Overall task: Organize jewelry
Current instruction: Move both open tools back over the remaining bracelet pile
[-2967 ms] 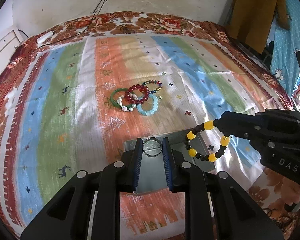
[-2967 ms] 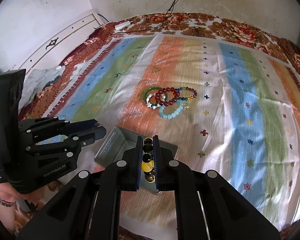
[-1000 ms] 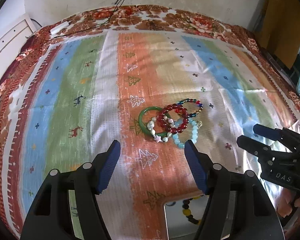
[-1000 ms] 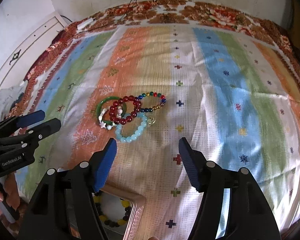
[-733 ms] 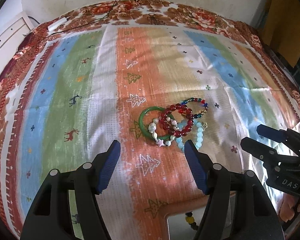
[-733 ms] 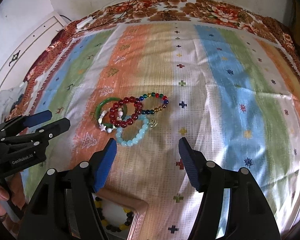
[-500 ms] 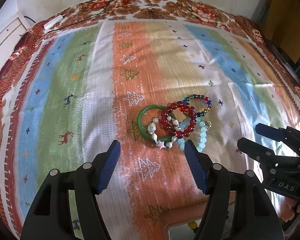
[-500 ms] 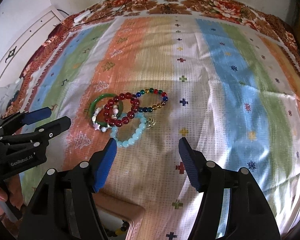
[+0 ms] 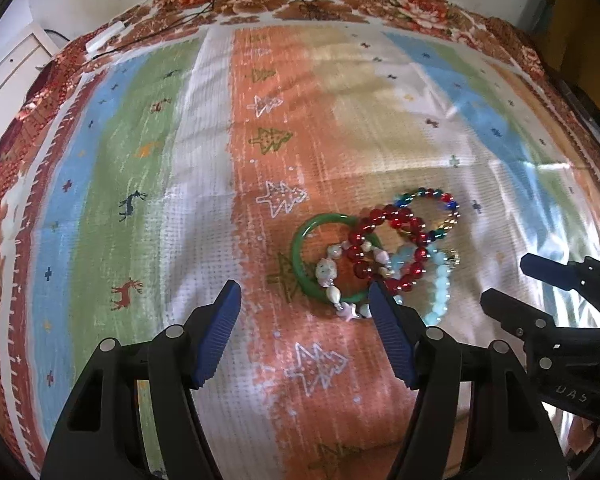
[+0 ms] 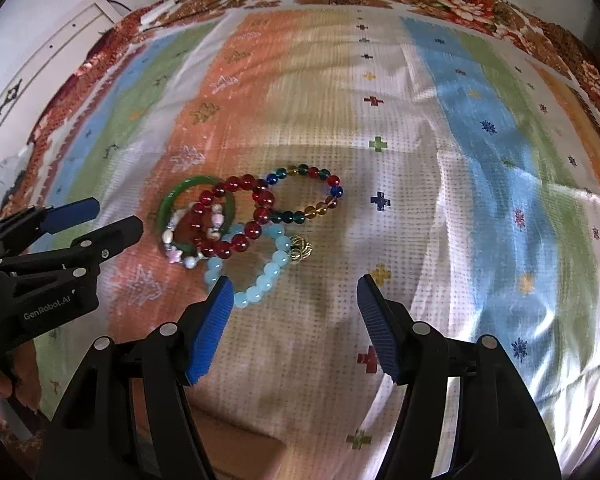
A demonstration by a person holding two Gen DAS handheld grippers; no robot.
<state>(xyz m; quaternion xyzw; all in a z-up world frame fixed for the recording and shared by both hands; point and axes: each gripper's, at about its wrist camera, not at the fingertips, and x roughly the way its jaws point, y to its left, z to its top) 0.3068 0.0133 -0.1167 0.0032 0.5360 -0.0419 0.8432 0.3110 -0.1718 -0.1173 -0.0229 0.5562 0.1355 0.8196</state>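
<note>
A pile of bracelets lies on the striped bedspread: a green bangle (image 9: 300,258) (image 10: 168,200), a red bead bracelet (image 9: 388,216) (image 10: 236,184), a multicolour bead bracelet (image 9: 450,208) (image 10: 320,174), a pale blue bead bracelet (image 9: 440,284) (image 10: 268,272) and a pearl-and-star bracelet (image 9: 332,276) (image 10: 180,256). My left gripper (image 9: 304,296) is open and empty just in front of the bangle. My right gripper (image 10: 294,286) is open and empty just in front of the pale blue bracelet. Each gripper shows in the other's view, the right (image 9: 512,284), the left (image 10: 116,220).
The striped bedspread (image 9: 204,168) covers the bed, with a floral border (image 9: 340,4) at the far edge. Cables and a white power strip (image 9: 104,38) lie at the back left. A white cabinet (image 10: 52,60) stands to the left.
Both grippers have moved forward toward the bracelet pile, staying open. The tray with the yellow-and-black bracelet has slipped out of view below.
</note>
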